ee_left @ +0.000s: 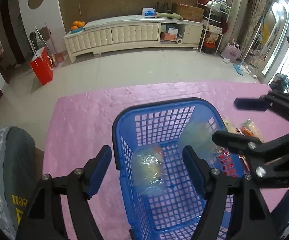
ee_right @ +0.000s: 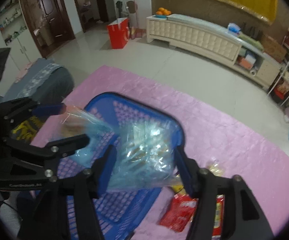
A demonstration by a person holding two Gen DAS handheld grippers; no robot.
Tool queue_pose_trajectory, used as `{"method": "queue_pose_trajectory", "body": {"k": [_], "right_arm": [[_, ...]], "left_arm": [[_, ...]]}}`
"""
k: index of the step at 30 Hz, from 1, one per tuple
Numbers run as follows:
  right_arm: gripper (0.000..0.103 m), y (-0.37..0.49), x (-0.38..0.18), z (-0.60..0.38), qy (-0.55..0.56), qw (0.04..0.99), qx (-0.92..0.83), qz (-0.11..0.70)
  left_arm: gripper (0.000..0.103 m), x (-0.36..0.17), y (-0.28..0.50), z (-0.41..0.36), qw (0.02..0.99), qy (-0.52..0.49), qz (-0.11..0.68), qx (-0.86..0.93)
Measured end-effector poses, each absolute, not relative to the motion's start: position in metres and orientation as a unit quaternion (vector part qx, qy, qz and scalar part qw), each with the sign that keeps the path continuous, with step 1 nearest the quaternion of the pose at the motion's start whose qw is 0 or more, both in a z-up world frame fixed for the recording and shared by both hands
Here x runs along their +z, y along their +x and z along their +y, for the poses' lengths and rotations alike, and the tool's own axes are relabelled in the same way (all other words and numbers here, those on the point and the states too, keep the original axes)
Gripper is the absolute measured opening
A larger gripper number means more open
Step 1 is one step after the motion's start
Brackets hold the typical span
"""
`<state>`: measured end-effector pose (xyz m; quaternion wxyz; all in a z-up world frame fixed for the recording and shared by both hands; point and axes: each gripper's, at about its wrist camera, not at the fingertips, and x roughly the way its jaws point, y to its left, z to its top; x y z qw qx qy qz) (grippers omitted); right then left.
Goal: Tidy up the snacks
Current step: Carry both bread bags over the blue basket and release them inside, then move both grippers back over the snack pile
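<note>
Snack bag (ee_right: 142, 152) between open right jaws; above blue basket (ee_right: 108, 104)

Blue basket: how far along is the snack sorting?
Underway. Two clear snack bags are blurred over the blue basket, between the open fingers of the left tool and right tool; they look just released. No settled packet shows inside yet. Left: red packets and more snacks lie on the pink cloth.

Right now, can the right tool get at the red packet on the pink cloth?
Probably yes: the red packet lies uncovered beside the blue basket, just under the right tool, whose jaws stand open with only a clear bag between.
</note>
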<state>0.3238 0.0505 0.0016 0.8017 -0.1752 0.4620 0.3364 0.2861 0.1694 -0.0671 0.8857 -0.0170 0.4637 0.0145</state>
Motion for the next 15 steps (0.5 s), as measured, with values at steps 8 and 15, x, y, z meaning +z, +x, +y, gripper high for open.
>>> {"method": "queue_pose_trajectory", "body": {"k": [8, 15], "right_arm": [[0.086, 0.317, 0.014, 0.035, -0.169, 0.816, 0.318, 0.452], [0.086, 0.3, 0.033, 0.01, -0.155, 0.823, 0.307, 0.452]], "left_arm": [[0.073, -0.058, 0.273, 0.167, 0.886, -0.026, 0.462, 0.021], [0.073, -0.033, 0.249, 0.143, 0.895, -0.026, 0.445, 0.012]]}}
